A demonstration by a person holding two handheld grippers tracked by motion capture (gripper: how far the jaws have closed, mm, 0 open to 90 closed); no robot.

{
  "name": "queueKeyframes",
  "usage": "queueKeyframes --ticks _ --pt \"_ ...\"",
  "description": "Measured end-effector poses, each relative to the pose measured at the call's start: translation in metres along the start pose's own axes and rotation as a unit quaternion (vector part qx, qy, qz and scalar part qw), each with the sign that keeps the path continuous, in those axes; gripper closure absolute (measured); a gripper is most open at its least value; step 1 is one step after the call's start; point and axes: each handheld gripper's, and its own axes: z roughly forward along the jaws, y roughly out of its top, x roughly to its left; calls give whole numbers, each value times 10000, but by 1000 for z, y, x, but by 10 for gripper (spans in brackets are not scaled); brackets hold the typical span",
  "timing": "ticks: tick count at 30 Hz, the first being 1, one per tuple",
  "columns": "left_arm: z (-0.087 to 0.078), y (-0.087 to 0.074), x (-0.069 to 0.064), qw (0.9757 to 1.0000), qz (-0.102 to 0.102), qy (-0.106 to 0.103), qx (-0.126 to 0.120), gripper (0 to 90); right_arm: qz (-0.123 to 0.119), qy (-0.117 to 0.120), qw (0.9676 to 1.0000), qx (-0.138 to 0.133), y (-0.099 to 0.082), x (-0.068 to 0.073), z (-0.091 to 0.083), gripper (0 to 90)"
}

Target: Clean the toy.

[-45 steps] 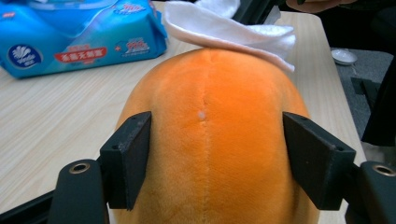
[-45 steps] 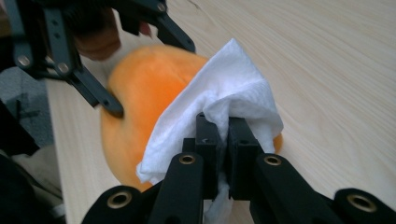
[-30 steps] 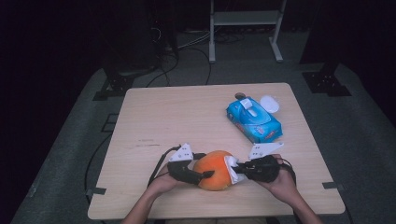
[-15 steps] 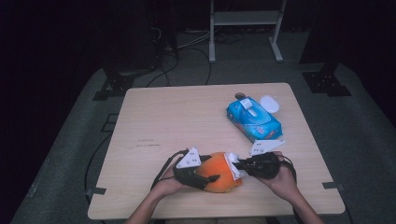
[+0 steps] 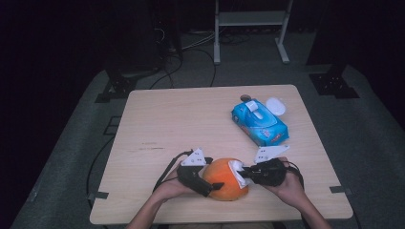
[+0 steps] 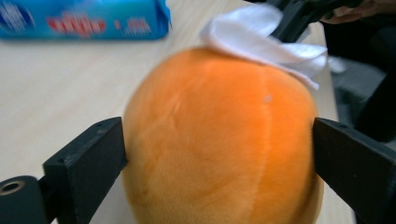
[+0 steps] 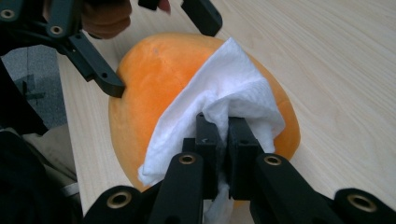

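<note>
Left gripper view shows my left gripper [image 6: 219,154] with its fingers [image 6: 88,163] having just been spreading apart; they now stand wide on either side of the orange plush ball [image 6: 219,140], close against its flanks, and I cannot tell whether they press it. My right gripper [image 7: 223,128] is clenched on a white tissue [image 7: 219,88], which drapes over the top of the ball.

From above, the ball [image 5: 224,183] sits near the front edge of the surface [image 5: 191,119], between my two grippers. A blue tissue pack [image 5: 260,121] lies well apart, toward the far right, with a small white lid [image 5: 276,106] just beside it.

My worry is the hold: if my left fingers are loose, a wiping stroke from the right could roll the soft ball off the near edge. The thin tissue could also bunch or tear against the fuzzy fabric if I drag hard.
</note>
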Motion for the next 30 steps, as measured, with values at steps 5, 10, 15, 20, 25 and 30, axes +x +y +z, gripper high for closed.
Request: queueKeyframes --ticks 5,10,15,20,25,30 --pt "4 -2 -1 10000 -46 25 83 187 -22 -48 10000 22 1 1 0 842" --pt "-5 9 -12 9931 985 561 -307 378 -1 -199 9995 -226 7 2 -8 845" --pt "-4 10 -16 9851 1533 746 -212 359 -91 -285 9990 -341 14 5 -9 845" --pt "-3 5 -4 9957 721 476 -325 123 56 -148 9997 -179 5 0 4 845" --pt "-2 -3 7 9990 206 353 -184 163 85 -168 9997 -131 2 -2 4 846" --pt "-3 1 -4 9946 904 504 -117 272 -112 -182 9995 -229 11 9 4 846"
